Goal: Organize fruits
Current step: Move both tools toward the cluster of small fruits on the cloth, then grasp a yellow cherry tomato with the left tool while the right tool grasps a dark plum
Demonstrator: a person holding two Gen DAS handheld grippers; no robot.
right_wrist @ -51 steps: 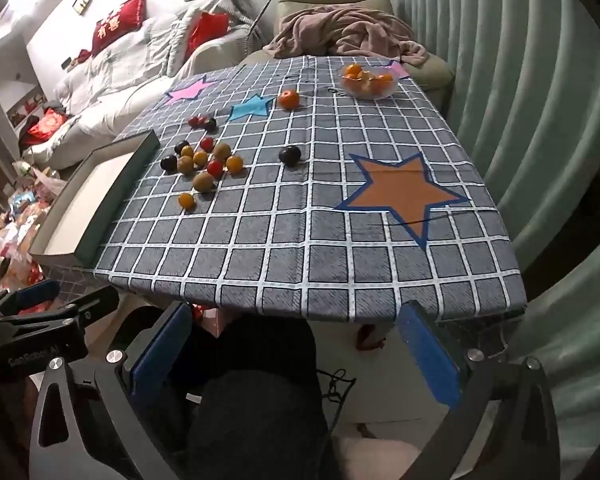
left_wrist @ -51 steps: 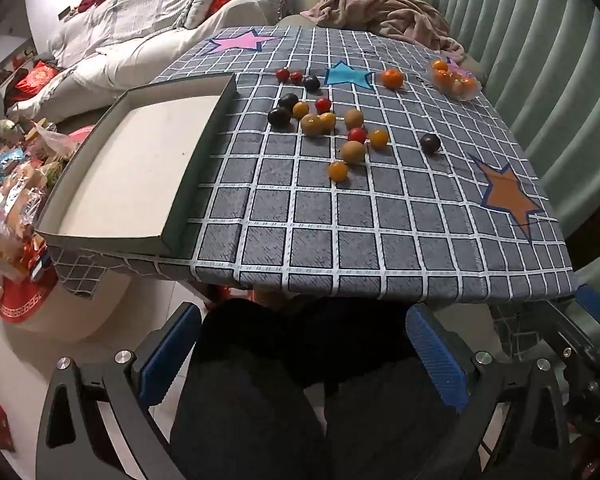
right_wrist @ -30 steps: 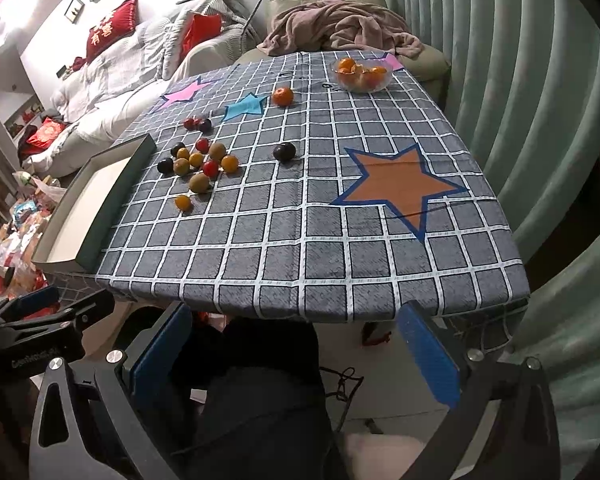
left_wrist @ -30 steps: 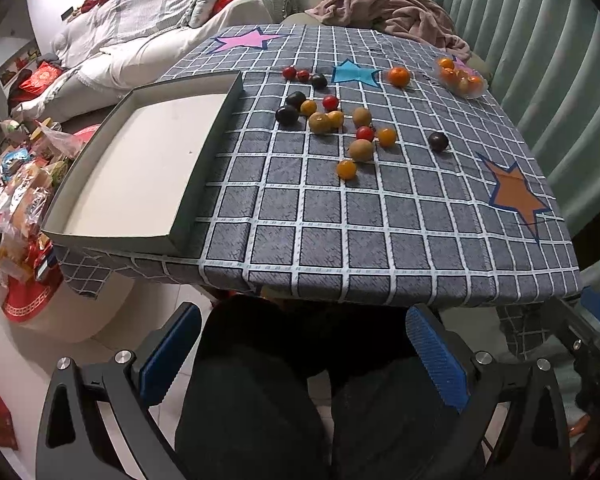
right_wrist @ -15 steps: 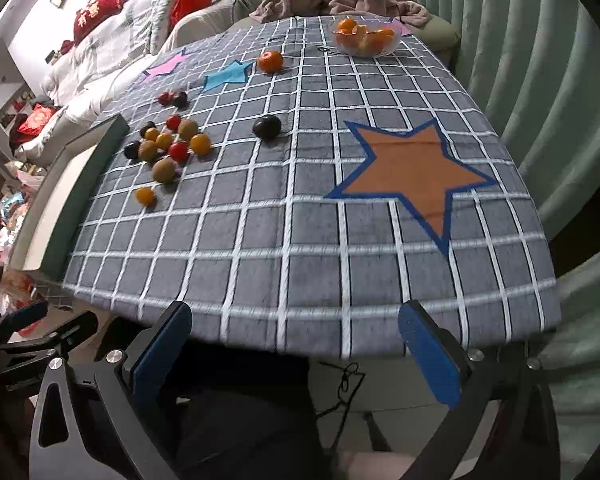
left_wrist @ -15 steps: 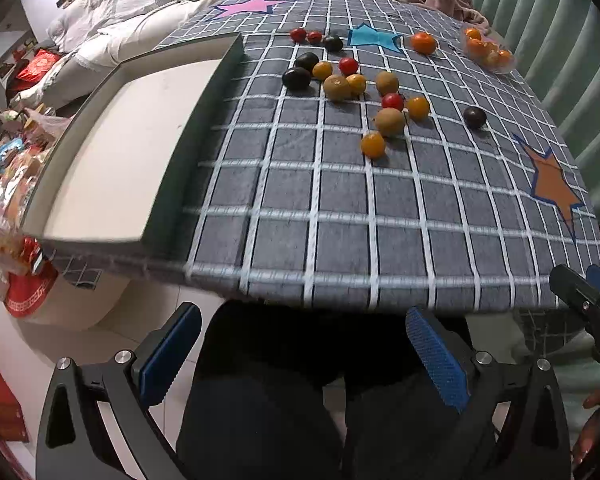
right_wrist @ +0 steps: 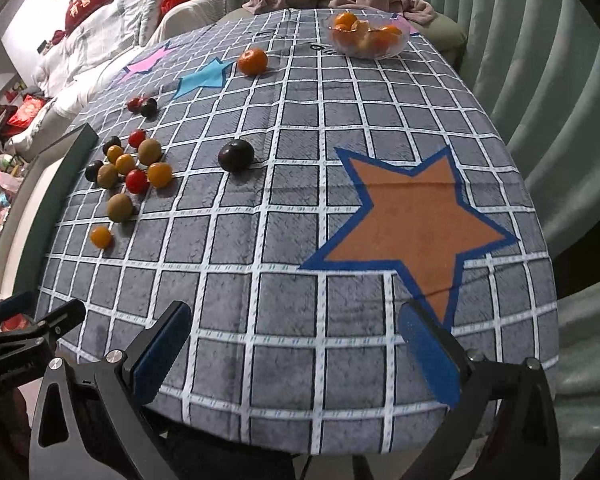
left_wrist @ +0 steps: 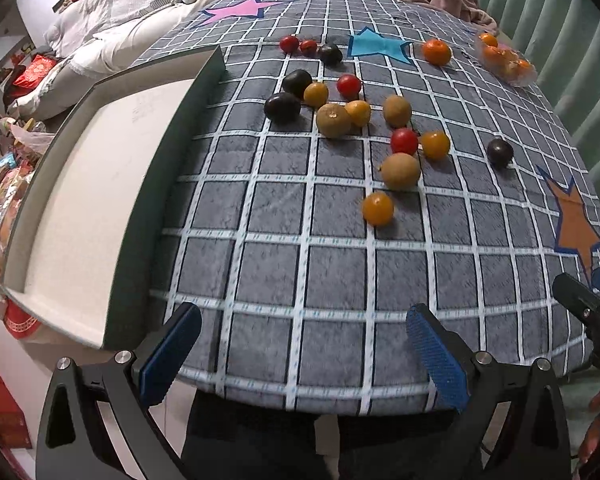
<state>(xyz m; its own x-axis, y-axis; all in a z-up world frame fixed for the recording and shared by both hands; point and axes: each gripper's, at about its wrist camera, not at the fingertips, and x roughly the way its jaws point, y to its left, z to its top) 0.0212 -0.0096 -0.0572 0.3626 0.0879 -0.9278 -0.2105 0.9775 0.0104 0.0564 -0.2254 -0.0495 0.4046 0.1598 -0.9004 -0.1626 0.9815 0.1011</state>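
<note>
I've got both tools spread wide with nothing between the blue pads, the left tool (left_wrist: 302, 346) and right tool (right_wrist: 296, 346) side by side, level and pointing forward, each one's black tip just poking into the other's camera edge.

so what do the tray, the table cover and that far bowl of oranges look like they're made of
Tray: looks like stiff card or board, a matte pale floor with dark green walls; no gloss.
Table cover: soft woven fabric, with mottled grey squares and an edge that drapes over the table.
Bowl: clear plastic or glass, since the oranges show through its wall; which one is unclear.
</note>
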